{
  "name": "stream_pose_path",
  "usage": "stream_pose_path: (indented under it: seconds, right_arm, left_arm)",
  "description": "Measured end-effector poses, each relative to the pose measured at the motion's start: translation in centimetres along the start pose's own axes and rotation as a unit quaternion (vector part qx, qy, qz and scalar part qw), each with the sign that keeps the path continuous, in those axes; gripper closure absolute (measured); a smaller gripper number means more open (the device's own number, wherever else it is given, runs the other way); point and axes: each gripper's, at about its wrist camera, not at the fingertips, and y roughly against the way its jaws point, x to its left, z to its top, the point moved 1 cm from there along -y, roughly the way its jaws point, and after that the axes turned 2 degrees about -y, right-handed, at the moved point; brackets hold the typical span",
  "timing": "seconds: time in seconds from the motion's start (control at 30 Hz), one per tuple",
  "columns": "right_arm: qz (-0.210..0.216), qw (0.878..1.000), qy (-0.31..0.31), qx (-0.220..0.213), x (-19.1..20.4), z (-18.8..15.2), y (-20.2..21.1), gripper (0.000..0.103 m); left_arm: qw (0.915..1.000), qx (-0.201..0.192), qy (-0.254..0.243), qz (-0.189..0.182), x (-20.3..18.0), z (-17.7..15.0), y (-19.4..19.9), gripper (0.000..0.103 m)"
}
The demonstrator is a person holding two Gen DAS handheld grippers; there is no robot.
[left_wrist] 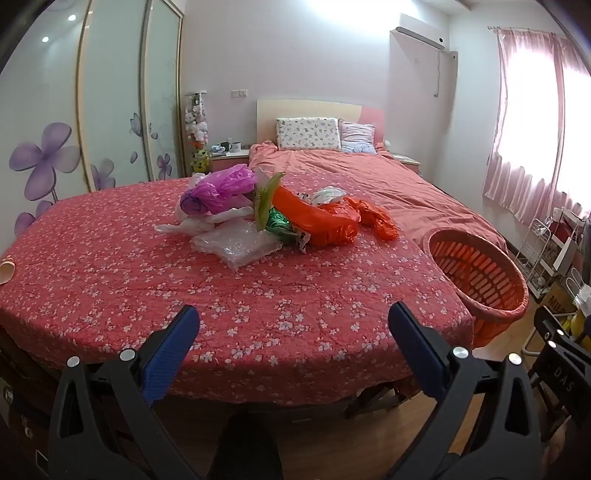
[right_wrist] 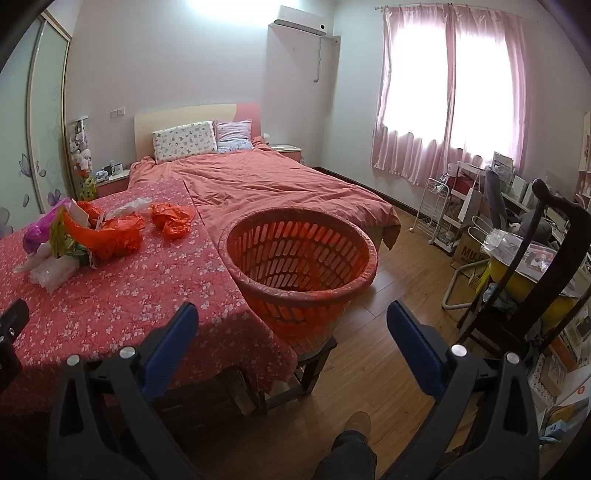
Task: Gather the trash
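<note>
A made bed [left_wrist: 354, 173] with two pillows [left_wrist: 308, 133], pink curtains [right_wrist: 417, 99] and a wall air conditioner [right_wrist: 299, 20]

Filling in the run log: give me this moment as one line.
left gripper: open, empty | right gripper: open, empty | trash pile: on table, untouched | basket: empty | step: none collected yet

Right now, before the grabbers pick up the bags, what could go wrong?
1. The orange basket sits on a small stool beside the table edge; a bump might tip it.
2. The pile of plastic bags is tangled, so grabbing the purple bag may drag others along or drop them.
3. Both the left gripper and right gripper are open and far from the pile, so a reach could snag the flowered cloth.
</note>
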Motion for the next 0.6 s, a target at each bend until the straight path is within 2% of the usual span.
stream_pose_path:
  seconds: [0.6]
  right_arm:
    - [0.000, 1.000, 0.001, 0.000, -0.02, -0.01, 0.03, 0.004]
  left_arm:
    - [1.0000, 0.001, 0.001, -0.003, -0.01, -0.06, 0.06, 0.002]
